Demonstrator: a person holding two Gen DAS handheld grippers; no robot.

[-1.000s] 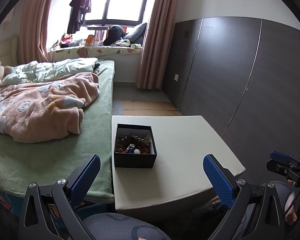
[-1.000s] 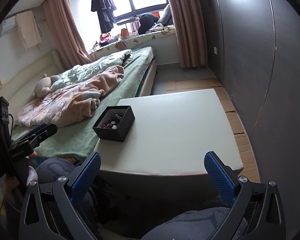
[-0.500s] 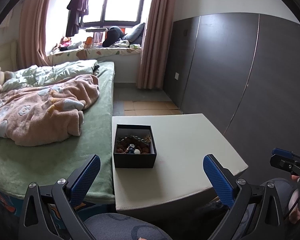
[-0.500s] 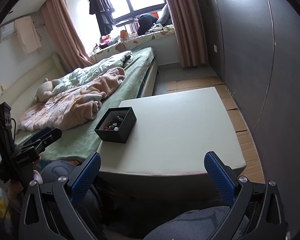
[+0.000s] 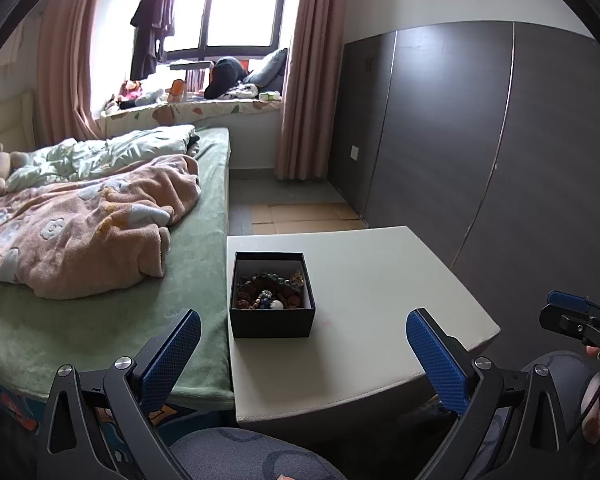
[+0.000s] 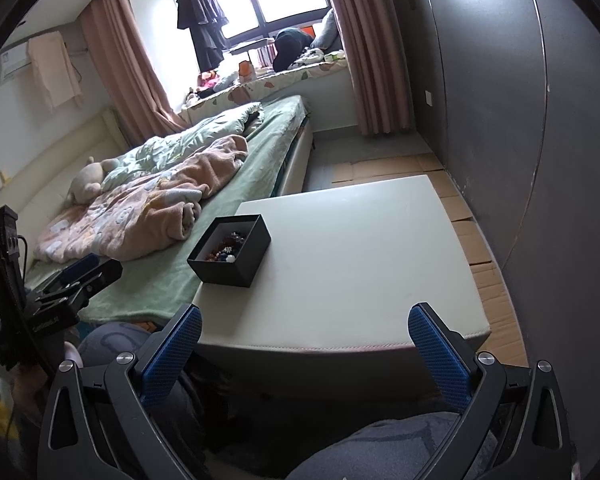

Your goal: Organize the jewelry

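Observation:
A black open box (image 5: 271, 297) stands on the left part of a white table (image 5: 364, 292); it holds a heap of beaded jewelry (image 5: 269, 290). The box also shows in the right wrist view (image 6: 230, 250). My left gripper (image 5: 303, 354) is open and empty, held in front of the table's near edge, short of the box. My right gripper (image 6: 305, 350) is open and empty, also before the near edge, to the right of the box. Each gripper shows at the edge of the other's view: the right one (image 5: 580, 318), the left one (image 6: 76, 280).
A bed (image 5: 100, 300) with a green sheet and a pink blanket (image 5: 80, 224) adjoins the table's left side. A dark wall panel (image 5: 500, 140) runs along the right. Cardboard (image 5: 300, 216) covers the floor beyond the table. My knees sit below the grippers.
Both grippers have drifted slightly forward and up toward the table; the box sits a little larger in view. Both stay open. Nothing on the table moved.

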